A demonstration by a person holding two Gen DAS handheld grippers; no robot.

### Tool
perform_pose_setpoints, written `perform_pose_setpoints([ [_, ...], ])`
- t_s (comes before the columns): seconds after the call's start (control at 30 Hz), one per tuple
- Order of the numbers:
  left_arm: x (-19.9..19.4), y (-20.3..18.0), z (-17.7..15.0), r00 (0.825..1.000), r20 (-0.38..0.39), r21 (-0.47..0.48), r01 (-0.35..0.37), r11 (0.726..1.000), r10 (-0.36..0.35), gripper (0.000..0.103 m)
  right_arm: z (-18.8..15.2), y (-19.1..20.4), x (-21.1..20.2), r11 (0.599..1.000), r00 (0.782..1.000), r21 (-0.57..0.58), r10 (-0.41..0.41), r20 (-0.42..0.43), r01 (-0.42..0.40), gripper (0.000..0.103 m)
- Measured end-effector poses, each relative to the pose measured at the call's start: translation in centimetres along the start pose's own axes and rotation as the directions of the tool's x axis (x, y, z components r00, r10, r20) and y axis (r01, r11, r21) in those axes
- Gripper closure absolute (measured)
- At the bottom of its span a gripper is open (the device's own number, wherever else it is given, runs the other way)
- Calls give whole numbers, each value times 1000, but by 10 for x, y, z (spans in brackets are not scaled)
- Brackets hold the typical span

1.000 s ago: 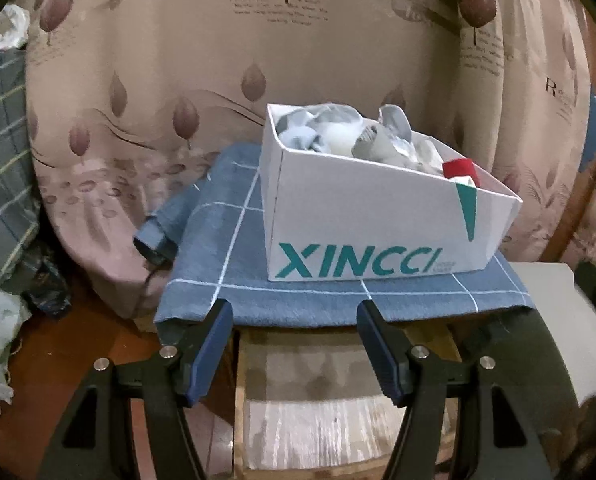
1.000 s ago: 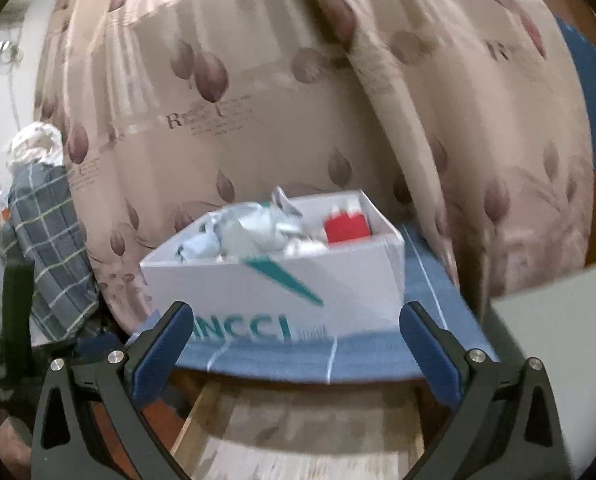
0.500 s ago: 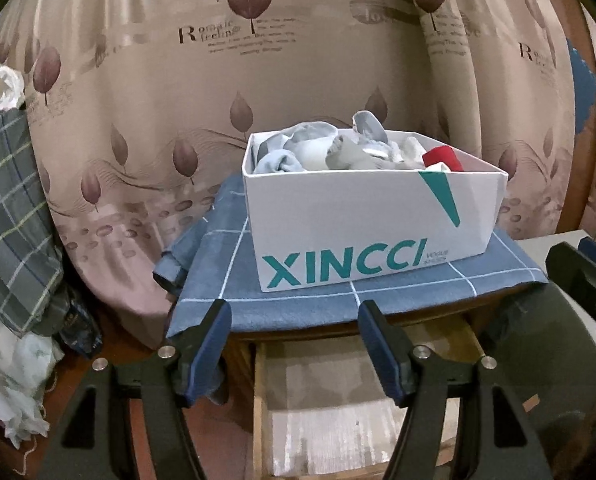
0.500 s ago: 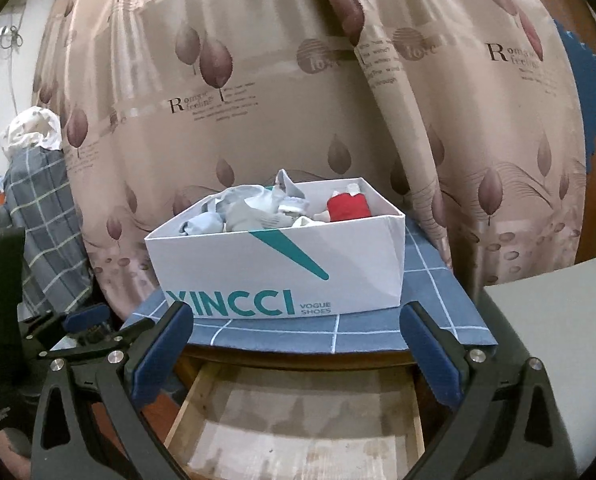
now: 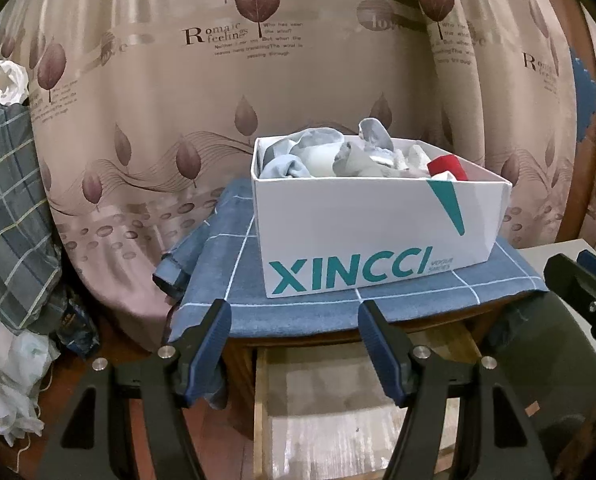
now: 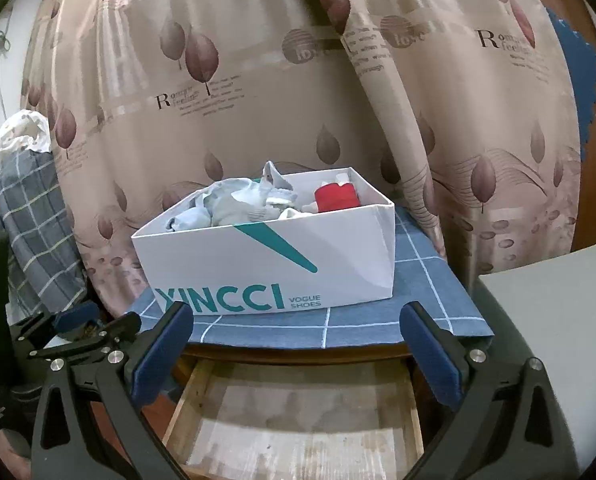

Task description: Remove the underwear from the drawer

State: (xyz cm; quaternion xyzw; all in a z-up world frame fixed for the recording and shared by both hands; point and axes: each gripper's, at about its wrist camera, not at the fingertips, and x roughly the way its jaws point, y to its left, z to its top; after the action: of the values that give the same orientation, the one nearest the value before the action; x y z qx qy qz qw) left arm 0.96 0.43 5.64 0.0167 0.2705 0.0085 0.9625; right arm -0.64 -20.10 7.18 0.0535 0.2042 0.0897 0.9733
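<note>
A white XINCCI shoe box (image 5: pixel 369 232) (image 6: pixel 274 260) stands on a blue checked cloth (image 5: pixel 298 308) (image 6: pixel 337 320) on a wooden cabinet. It holds crumpled grey and pale blue underwear (image 5: pixel 321 156) (image 6: pixel 238 204) and a red item (image 5: pixel 447 166) (image 6: pixel 335 196). Below it a wooden drawer (image 5: pixel 337 412) (image 6: pixel 298 412) is pulled open; the part I see shows only its bare bottom. My left gripper (image 5: pixel 294 344) is open and empty in front of the drawer's left part. My right gripper (image 6: pixel 298 348) is open wide and empty above the drawer.
A leaf-print curtain (image 5: pixel 298 60) (image 6: pixel 298 80) hangs behind the cabinet. A checked cloth pile (image 5: pixel 6 220) (image 6: pixel 30 220) is at the left. A grey flat surface (image 6: pixel 557 340) (image 5: pixel 569 264) lies at the right. Each gripper shows at the edge of the other's view.
Both grippers have drawn back and steadied; the box now looks further off and level. The right view, blurred a second ago, is sharp. Both stay open.
</note>
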Motion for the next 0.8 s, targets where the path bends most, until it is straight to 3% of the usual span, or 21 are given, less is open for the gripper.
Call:
perform_pose_setpoints([
  [0.6,-1,0,-1,1000,23,9,-9,1000,9,35,-1,4,0,1000,1000,-23,3,-3,-3,0],
  [0.8,-11,-2,-1,996,89,29,-32,999,29,35,-1,5,0,1000,1000,-23,9,-3,-9,0],
])
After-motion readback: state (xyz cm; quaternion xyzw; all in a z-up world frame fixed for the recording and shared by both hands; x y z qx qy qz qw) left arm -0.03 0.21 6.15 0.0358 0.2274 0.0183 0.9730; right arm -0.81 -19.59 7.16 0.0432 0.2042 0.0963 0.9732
